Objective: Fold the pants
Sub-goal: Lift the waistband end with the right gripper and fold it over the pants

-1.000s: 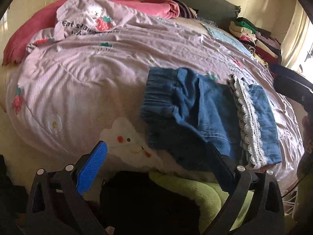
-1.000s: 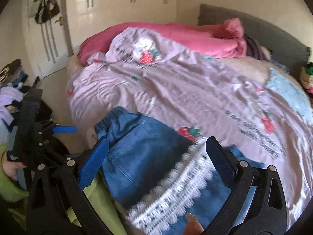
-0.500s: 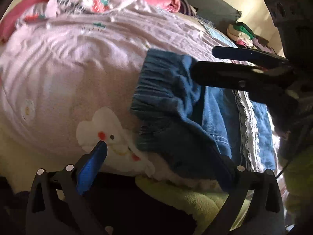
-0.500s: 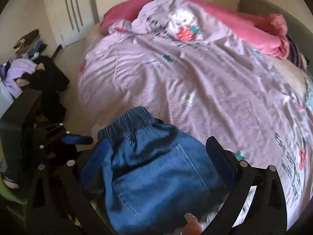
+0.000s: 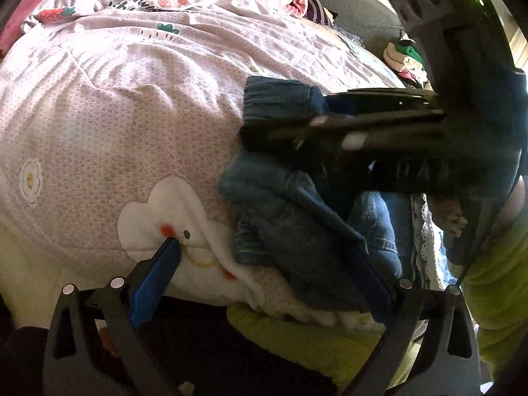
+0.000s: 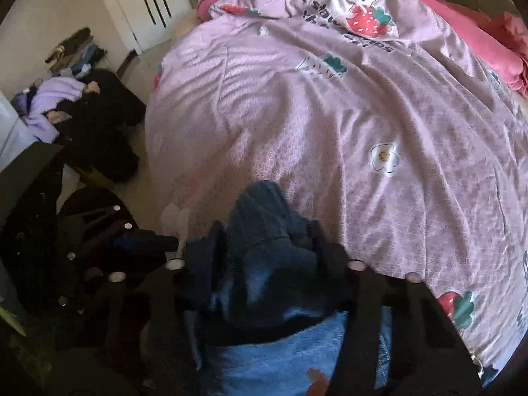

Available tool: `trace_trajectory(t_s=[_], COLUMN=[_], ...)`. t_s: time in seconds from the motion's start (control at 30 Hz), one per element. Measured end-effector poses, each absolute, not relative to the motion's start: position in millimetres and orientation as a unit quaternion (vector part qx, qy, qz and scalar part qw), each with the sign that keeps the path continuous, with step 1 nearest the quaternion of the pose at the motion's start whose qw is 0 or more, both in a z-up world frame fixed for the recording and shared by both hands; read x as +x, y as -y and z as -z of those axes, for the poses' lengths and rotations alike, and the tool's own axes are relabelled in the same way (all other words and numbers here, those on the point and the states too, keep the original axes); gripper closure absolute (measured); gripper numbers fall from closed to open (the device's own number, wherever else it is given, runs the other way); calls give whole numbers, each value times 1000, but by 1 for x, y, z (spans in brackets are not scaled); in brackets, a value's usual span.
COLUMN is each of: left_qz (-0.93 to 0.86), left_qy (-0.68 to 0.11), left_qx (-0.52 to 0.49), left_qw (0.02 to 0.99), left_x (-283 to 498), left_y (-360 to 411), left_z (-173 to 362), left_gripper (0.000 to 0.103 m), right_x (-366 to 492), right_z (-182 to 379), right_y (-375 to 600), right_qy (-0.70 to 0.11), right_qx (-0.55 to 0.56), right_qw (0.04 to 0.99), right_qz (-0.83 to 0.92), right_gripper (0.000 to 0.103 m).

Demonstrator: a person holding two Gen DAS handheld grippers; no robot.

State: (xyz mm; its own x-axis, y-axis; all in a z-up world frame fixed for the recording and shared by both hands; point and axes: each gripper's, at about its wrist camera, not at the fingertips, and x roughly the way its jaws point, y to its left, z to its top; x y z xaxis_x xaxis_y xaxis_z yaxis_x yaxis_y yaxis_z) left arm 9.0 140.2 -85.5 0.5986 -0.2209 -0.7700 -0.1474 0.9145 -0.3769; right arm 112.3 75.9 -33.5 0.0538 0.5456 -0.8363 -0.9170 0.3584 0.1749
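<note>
Right gripper is clamping the denim pants at the waistband (jaws just closing) — left gripper is hovering released above the pink quilt.

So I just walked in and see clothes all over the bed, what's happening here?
A person is folding a pair of blue denim pants on the pink bedspread, using a handheld gripper in each hand. The right gripper has just been closing and now pinches the bunched waistband end. The left gripper hangs open at the near edge of the pants, one finger over the denim, gripping nothing yet.
</note>
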Motion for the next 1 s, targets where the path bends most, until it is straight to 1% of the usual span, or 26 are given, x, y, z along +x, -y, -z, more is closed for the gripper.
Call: trace_trajectory(t_s=[0.07,0.27,0.37,0.53,0.67,0.7,0.73,0.77,0.8,0.9,1.0], left_qz=[41,96,128,197,235,248,256,258,257,272,282], left_qy=[-432,-416,-424,-432,-424,-418,-418,-420,-419,-427,-445], left_qx=[-224,-253,-257,-289,-280,-271,-258,-235,-213,-159,-120], left_qw=[872,868,859,831,829,831,833,838,844,848,841], left_x=[5,1,10,31,39,39,39,36,34,29,26], left_y=[-141,-129,-113,-81,-48,-34,-24,-9,1,28,49], left_z=[78,62,60,58,44,37,33,28,26,23,31], left_gripper=[5,5,5,5,5,5,5,5,5,5,5], right_x=[115,118,119,123,124,123,122,123,124,119,111], right_z=[22,-14,-30,-43,-46,-46,-45,-44,-42,-32,-16], right_y=[-60,3,39,85,123,134,144,159,171,206,218], right_qy=[-435,-405,-387,-367,-357,-352,-349,-350,-352,-352,-370], right_qx=[-179,-82,-47,-16,0,5,9,22,33,51,42], right_qw=[698,713,725,748,766,771,777,790,800,826,838], right_qz=[-540,-566,-567,-552,-535,-530,-523,-503,-484,-438,-399], right_gripper=[77,77,77,77,77,74,66,51,47,46,44])
